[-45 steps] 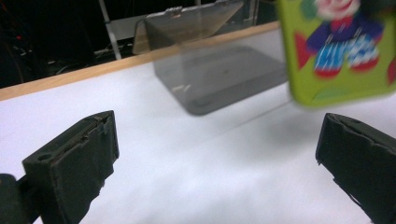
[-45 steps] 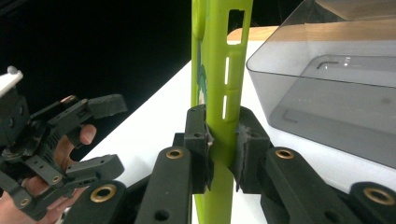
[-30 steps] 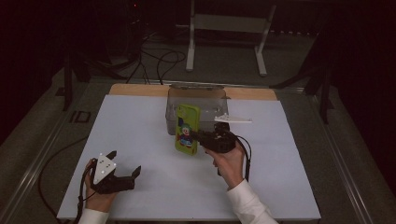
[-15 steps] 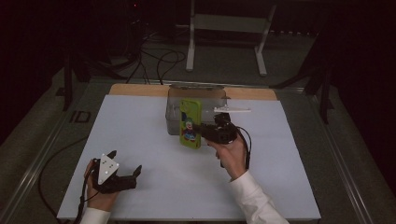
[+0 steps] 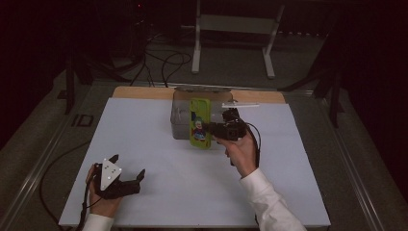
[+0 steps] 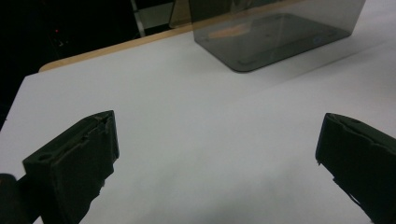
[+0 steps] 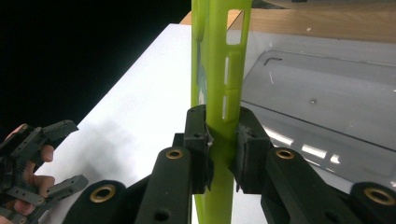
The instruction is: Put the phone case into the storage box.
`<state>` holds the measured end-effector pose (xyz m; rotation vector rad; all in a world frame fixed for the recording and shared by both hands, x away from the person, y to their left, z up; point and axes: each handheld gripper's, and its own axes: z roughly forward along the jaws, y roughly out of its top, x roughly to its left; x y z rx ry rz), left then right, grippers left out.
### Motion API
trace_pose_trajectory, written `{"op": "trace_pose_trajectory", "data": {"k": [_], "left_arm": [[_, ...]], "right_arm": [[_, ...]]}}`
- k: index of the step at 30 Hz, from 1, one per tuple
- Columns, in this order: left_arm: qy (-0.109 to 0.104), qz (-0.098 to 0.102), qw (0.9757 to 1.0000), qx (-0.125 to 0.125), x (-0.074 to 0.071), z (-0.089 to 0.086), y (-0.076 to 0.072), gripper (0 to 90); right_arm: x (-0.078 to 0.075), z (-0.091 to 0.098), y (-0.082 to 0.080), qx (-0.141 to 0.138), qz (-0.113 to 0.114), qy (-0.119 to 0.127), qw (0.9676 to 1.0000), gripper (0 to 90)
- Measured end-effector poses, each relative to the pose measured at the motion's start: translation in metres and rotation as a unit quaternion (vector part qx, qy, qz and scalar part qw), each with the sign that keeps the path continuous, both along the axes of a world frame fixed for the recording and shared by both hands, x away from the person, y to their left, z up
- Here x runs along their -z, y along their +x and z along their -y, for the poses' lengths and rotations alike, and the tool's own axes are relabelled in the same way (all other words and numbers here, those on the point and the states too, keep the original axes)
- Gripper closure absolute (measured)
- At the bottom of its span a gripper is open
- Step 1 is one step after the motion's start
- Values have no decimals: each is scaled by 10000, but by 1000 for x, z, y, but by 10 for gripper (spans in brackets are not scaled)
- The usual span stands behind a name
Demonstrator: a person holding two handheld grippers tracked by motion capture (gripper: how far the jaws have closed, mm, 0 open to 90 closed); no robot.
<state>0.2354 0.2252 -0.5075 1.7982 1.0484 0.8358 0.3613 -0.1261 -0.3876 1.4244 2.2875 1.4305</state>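
1. The white table (image 5: 159,144) takes up most of the high view, with a strip of bare wood (image 5: 139,92) along its far edge and dark floor around it.
2. A metal stand (image 5: 233,29) rises on the floor beyond the table, with loose black cables (image 5: 163,62) lying to its left.
3. A smoky see-through box (image 5: 185,118) sits at the far middle of the table, close to the wooden strip. In the left gripper view the box (image 6: 280,32) stands ahead across open white surface, well apart from the jaws.
4. A clear lid (image 7: 322,98) lies flat just beside the phone case in the right gripper view, with a pale flat strip (image 5: 240,104) at the box's far right corner in the high view.
5. The lime-green phone case (image 5: 200,123), with a cartoon figure printed on it, is held up against the box's front right side, covering part of that wall from above. Whether it touches the box cannot be told.
6. The right gripper (image 5: 211,128) comes at the case from the right, and its jaws are clamped on the edge of the phone case (image 7: 219,93), which stands upright between them.
7. The left gripper (image 5: 126,169) rests at the near left of the table, well apart from the box and case. Its jaws are spread wide with nothing between them.
8. The person's white sleeve (image 5: 267,202) runs from the near edge up toward the right hand.
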Motion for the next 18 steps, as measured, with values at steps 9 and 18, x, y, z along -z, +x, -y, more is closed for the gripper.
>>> {"op": "trace_pose_trajectory", "data": {"k": [9, 18], "left_arm": [[12, 21, 10000, 23, 0, 1, 0, 0], [41, 16, 10000, 20, 0, 2, 0, 0]], "right_arm": [[-13, -3, 8, -6, 2, -110, 9999, 777], [-21, -2, 19, -7, -77, -212, 9997, 778]]}}
